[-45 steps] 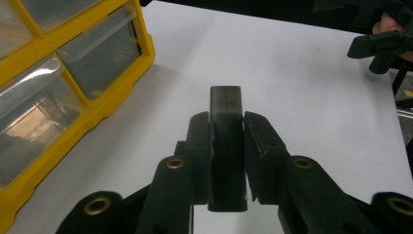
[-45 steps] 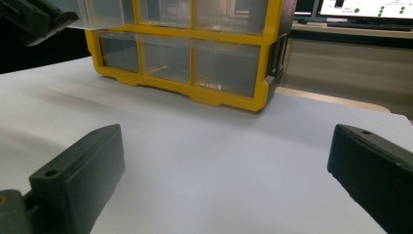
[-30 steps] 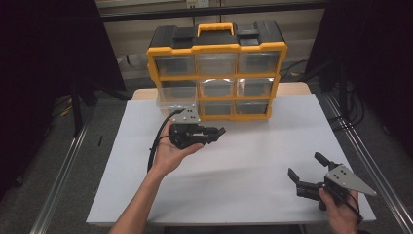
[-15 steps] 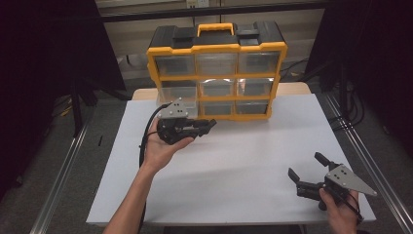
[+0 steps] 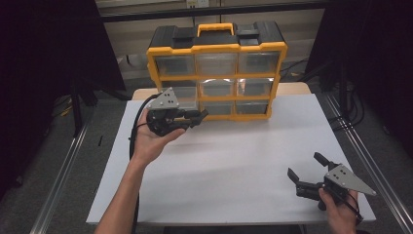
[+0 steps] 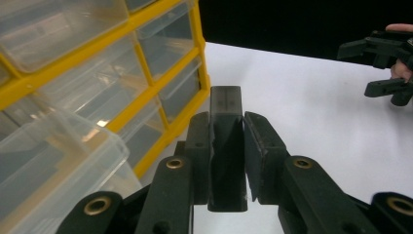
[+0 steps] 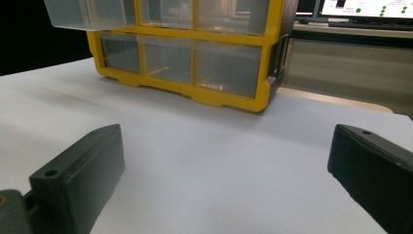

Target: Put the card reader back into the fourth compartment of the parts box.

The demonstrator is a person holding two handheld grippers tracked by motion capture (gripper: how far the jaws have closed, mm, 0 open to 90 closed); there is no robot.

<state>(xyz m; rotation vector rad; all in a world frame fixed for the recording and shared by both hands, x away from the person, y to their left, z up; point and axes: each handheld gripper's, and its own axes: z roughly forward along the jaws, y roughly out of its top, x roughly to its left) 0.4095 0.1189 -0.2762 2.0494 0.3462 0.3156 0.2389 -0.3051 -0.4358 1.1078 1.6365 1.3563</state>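
Holding a small black block (image 6: pixel 225 146) pinched between the jaws of my left gripper (image 5: pixel 195 117), I have it up beside the yellow drawer cabinet (image 5: pixel 216 73) at the far edge of the white table (image 5: pixel 234 161). In the left gripper view the block stands with its long axis running along the jaws, its free end poking out past the fingertips. One clear drawer (image 6: pixel 53 165) of the cabinet is pulled out and sits just to the near left of my jaws in that view; in the high view the gripper hovers at the cabinet's left front, level with the middle and lower rows. So the relation I am working with is this: the open drawer lies to the side of the block, close by, and the block's long axis points along the cabinet front, not into it. I judge that the next move calls for swinging the left hand over the drawer's open top and tipping the block in. My right gripper (image 5: pixel 311 176) is well apart, resting low at the near right corner of the table with its jaws spread wide and nothing between them, so the left hand is plainly the nearer one.
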